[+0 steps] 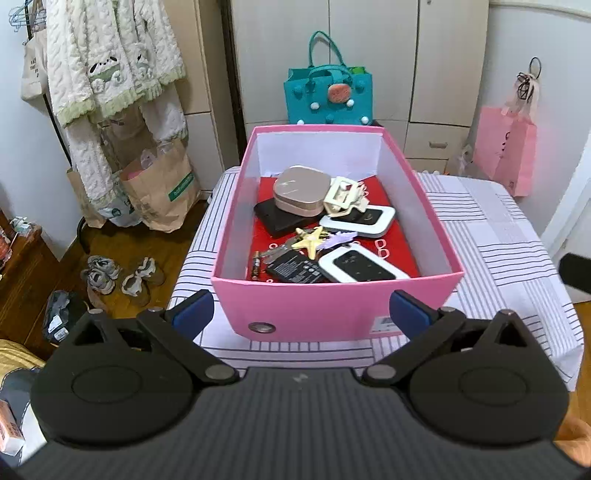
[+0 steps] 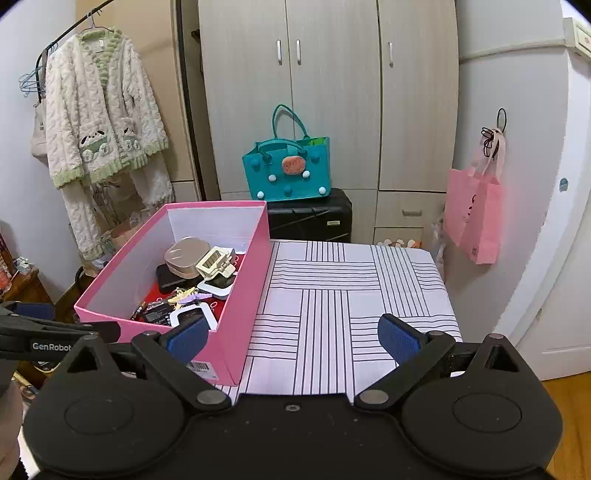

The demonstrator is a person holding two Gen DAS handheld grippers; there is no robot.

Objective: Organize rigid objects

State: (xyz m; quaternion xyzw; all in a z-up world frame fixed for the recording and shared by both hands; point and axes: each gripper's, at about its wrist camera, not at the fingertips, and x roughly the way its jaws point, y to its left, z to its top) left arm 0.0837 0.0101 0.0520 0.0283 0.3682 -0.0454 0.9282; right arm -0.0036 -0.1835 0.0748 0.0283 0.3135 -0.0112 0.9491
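Rectangular pink cardboard box (image 1: 332,302) holds hard plastic gadgets.

A tall pale wood-grain wardrobe (image 2: 328,92) fills the back wall, with drawers (image 2: 410,214) low on its right side. A teal bag (image 2: 288,173) is set on a black suitcase (image 2: 314,218) in front of it. A fluffy cream robe (image 2: 99,110) is hung on a clothes rail (image 2: 59,35) at the left, with paper bags (image 1: 162,188) beneath it. A pink bag (image 2: 476,206) is hung on the white wall (image 2: 517,147) at the right. Shoes (image 1: 122,277) are left on the brown wooden floor (image 1: 162,243). The desk (image 2: 351,295) is covered with a striped cloth.
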